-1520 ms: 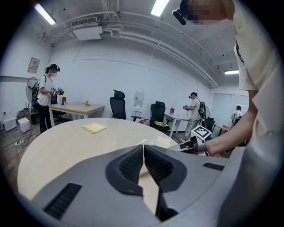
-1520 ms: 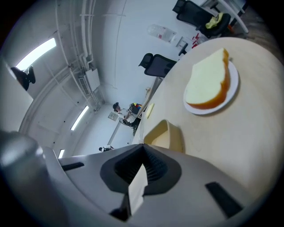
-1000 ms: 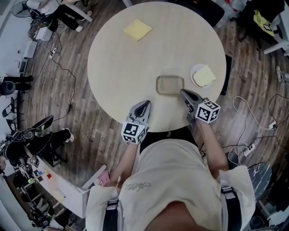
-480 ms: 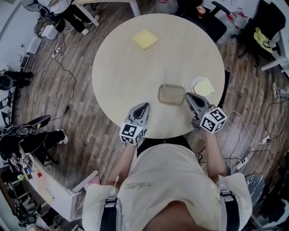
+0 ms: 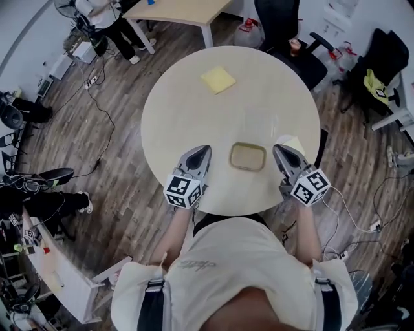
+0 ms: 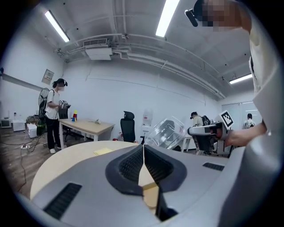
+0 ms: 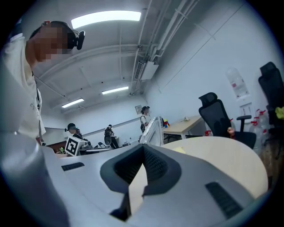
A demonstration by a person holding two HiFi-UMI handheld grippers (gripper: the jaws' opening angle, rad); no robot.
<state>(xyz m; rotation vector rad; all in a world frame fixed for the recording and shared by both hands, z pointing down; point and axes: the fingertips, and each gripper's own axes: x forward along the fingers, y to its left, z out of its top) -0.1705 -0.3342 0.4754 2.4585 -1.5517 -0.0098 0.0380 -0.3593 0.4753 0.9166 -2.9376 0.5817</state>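
A clear lidded container (image 5: 248, 156) rests near the front edge of the round wooden table (image 5: 187, 103). My left gripper (image 5: 205, 149) hovers just left of it, jaws shut and empty. My right gripper (image 5: 277, 149) hovers just right of it, also shut and empty. Level with the tabletop in the left gripper view, the shut jaws (image 6: 143, 148) point past the container (image 6: 166, 131) toward the other gripper (image 6: 208, 131). The right gripper view looks along its closed jaws (image 7: 143, 148) at the container's edge (image 7: 153, 131) and the left gripper's marker cube (image 7: 73, 145).
A yellow cloth (image 5: 218, 79) lies at the table's far side. A plate with bread (image 5: 292, 141) peeks out behind the right gripper. Office chairs (image 5: 283, 26), a desk (image 5: 174, 9) and floor cables surround the table. Other people (image 6: 53, 113) stand in the room.
Both grippers have drawn back to flank the container. The right gripper has swung from pointing down at the bread plate to level across the table. The head view has shifted.
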